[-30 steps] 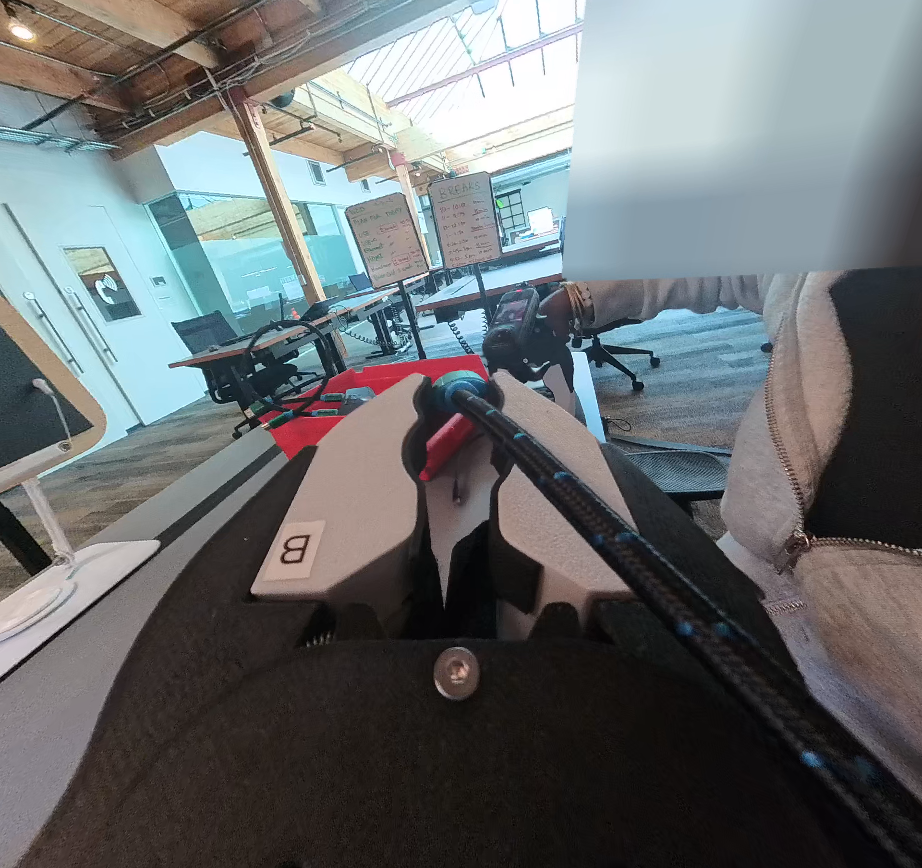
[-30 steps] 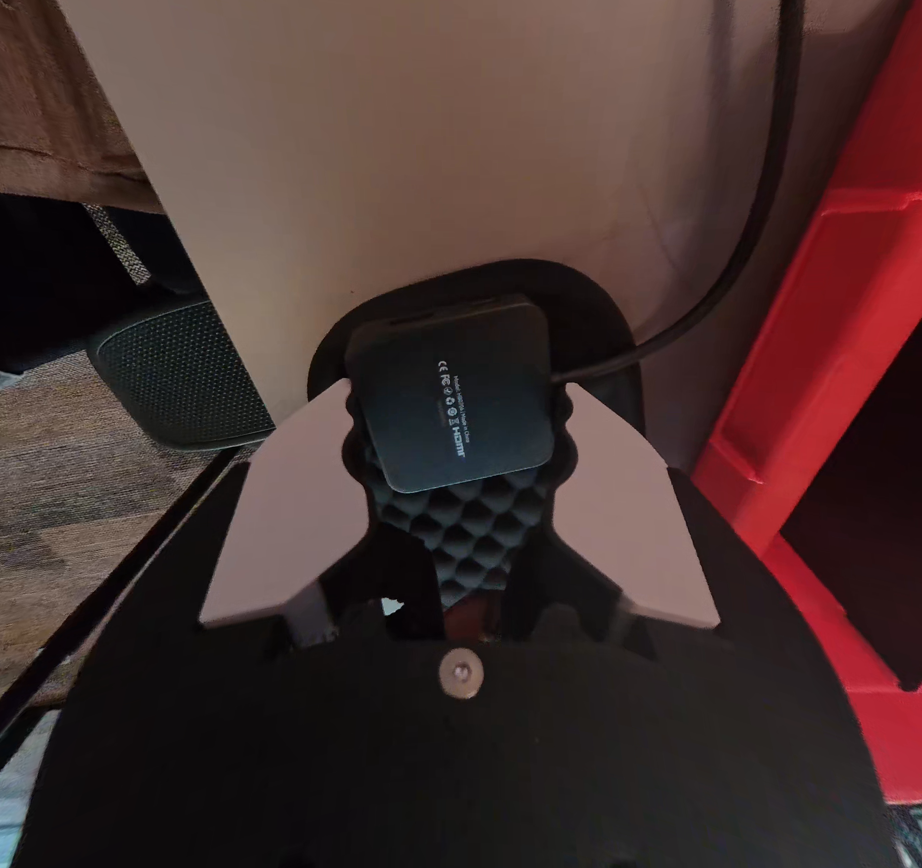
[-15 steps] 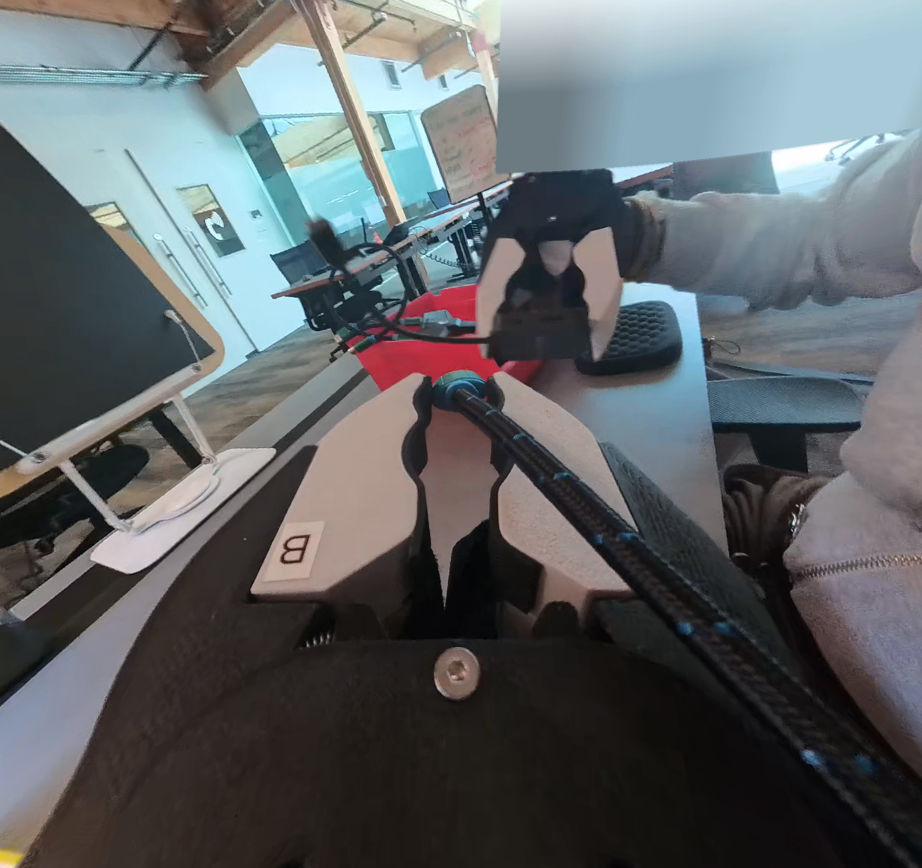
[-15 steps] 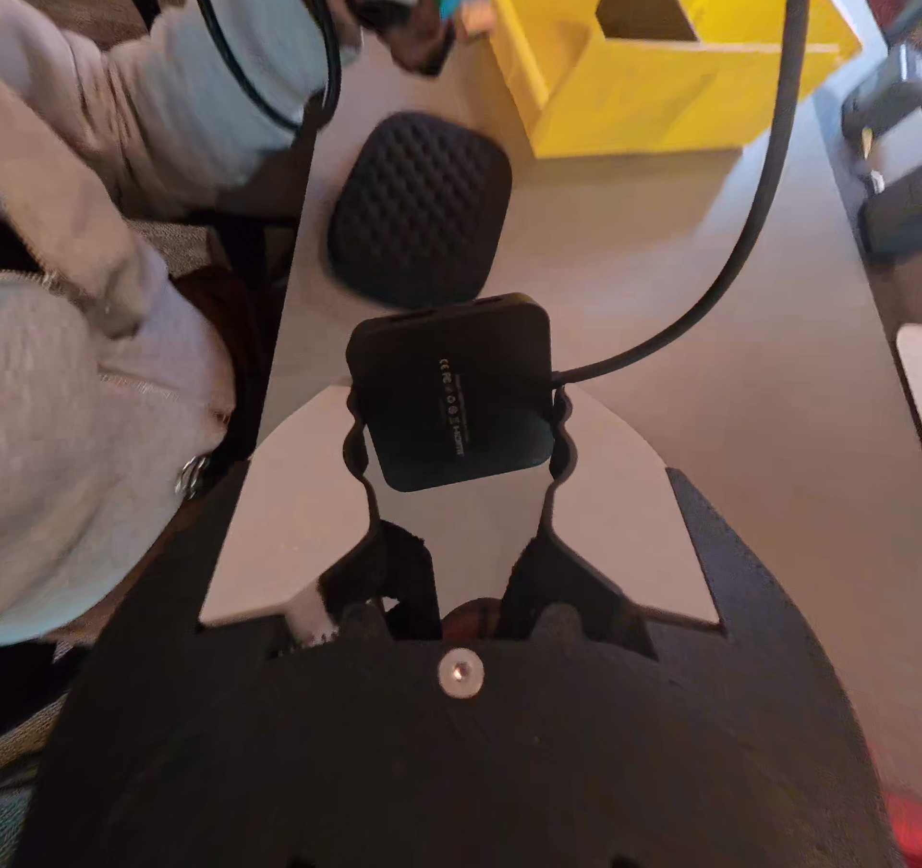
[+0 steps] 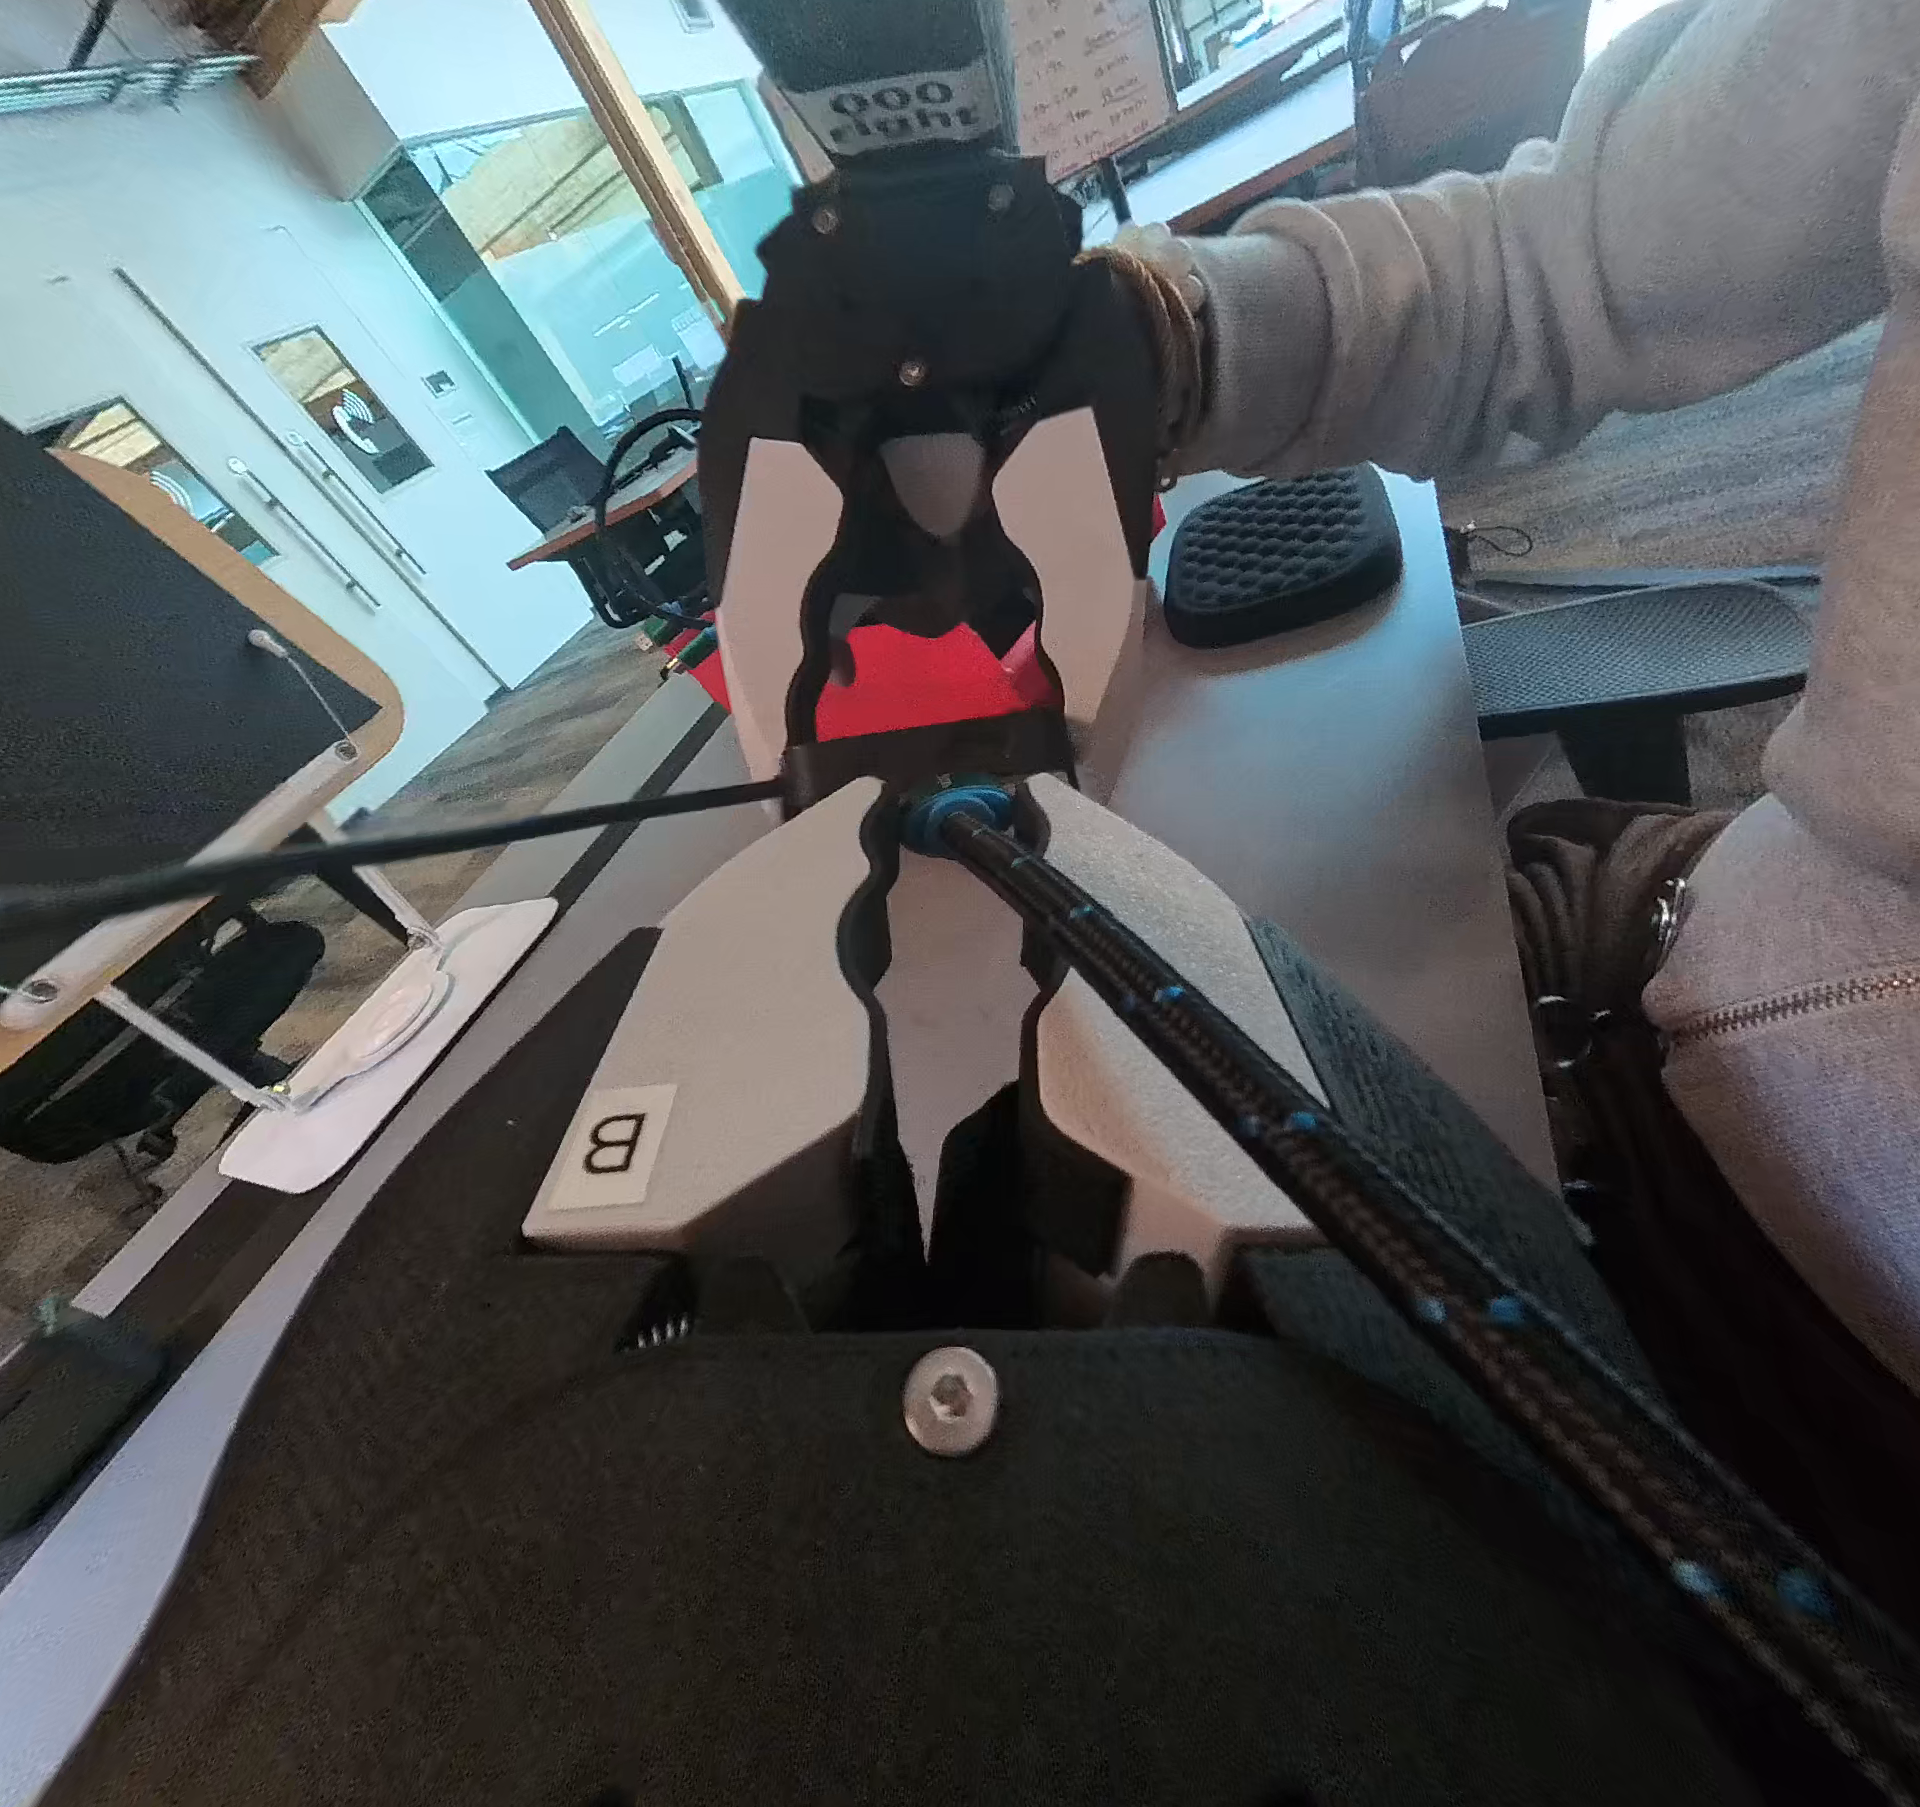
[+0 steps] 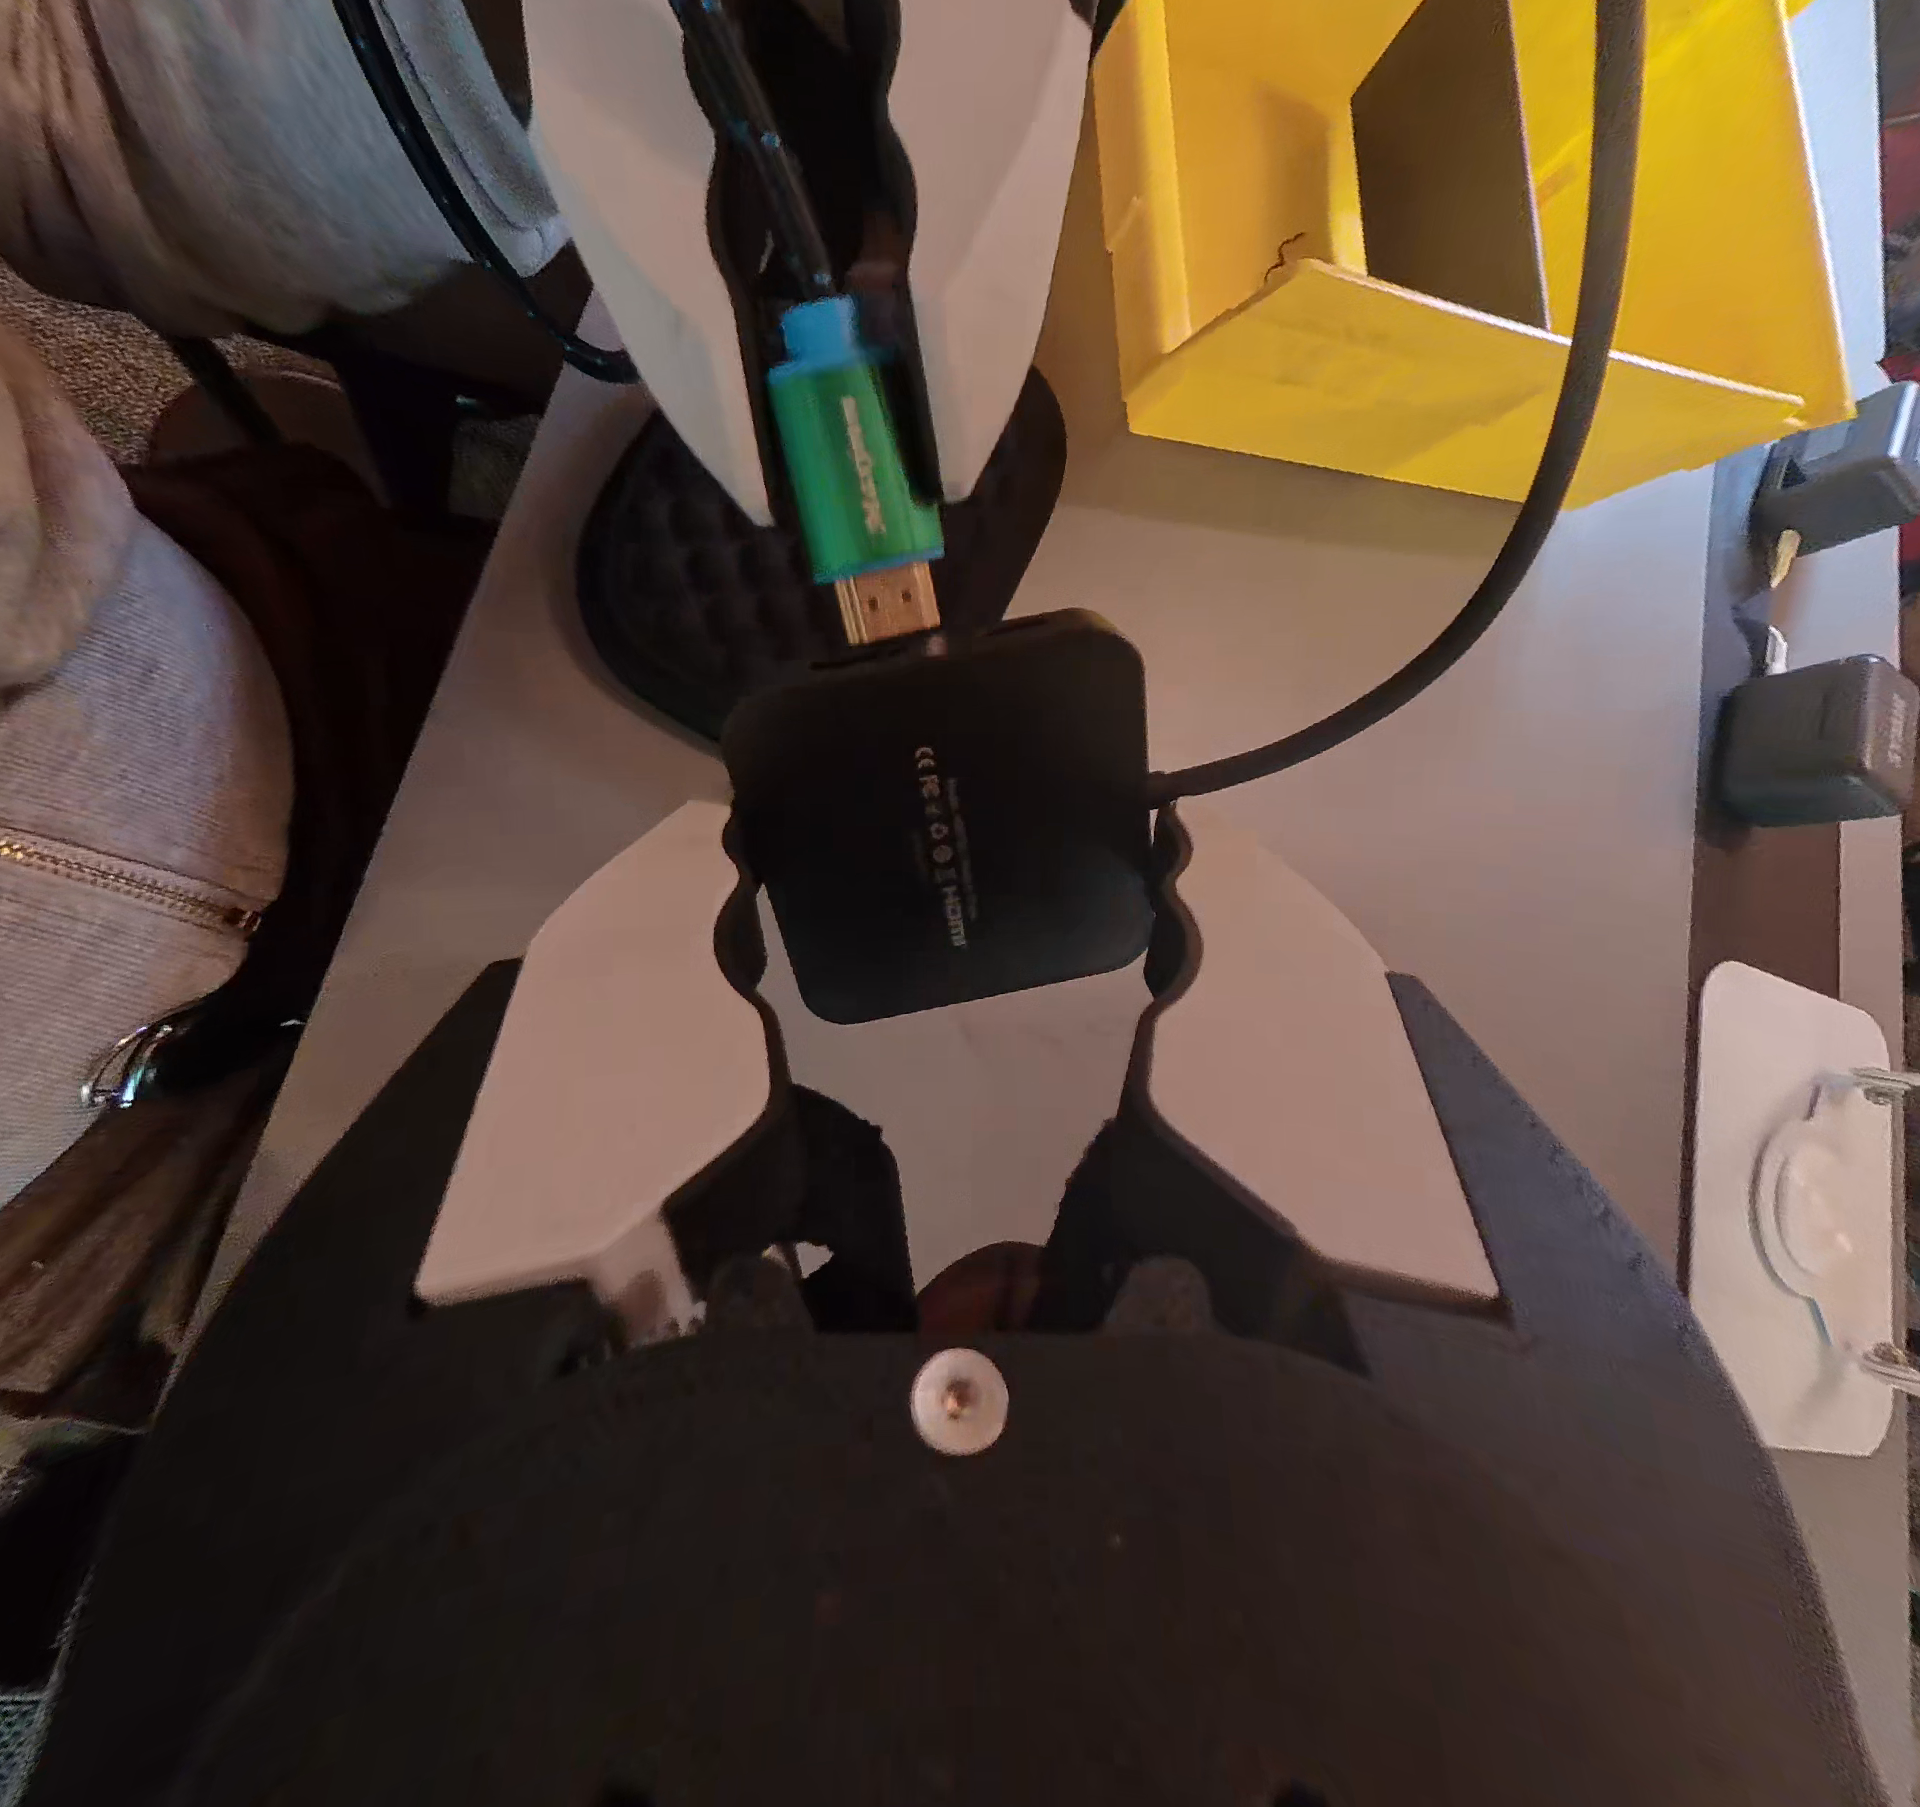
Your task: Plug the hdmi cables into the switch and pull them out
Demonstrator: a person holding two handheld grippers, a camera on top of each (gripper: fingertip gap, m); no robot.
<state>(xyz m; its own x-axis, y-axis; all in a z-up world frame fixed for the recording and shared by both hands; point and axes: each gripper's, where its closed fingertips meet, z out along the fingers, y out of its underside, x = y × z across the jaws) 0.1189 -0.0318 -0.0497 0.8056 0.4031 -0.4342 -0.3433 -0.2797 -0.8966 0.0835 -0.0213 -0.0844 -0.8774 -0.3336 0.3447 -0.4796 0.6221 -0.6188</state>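
Note:
My left gripper (image 5: 951,801) is shut on the green HDMI plug (image 6: 857,448); its blue collar (image 5: 951,810) shows between my fingers and the braided black-and-blue cable (image 5: 1299,1123) runs back to the lower right. My right gripper (image 6: 940,822) is shut on the flat black switch (image 6: 935,801), held above the grey table (image 6: 1403,666). The two grippers face each other tip to tip. The plug's gold tip (image 6: 888,604) meets the switch's far edge at a port, with most of the gold showing. The switch's own thin black cable (image 6: 1558,407) loops up to the right. The right gripper (image 5: 925,749) also shows in the left wrist view.
A yellow bin (image 6: 1455,251) stands beyond the switch. A black honeycomb pad (image 5: 1278,552) lies near the table edge by the person's grey sleeve (image 5: 1507,282). A red bin (image 5: 914,687) sits behind the right gripper. A white stand base (image 6: 1787,1207) and dark devices (image 6: 1818,739) lie at the right.
Both grippers have swung to face each other and closed the gap. The green plug, far off before, now has its gold tip at the switch's port.

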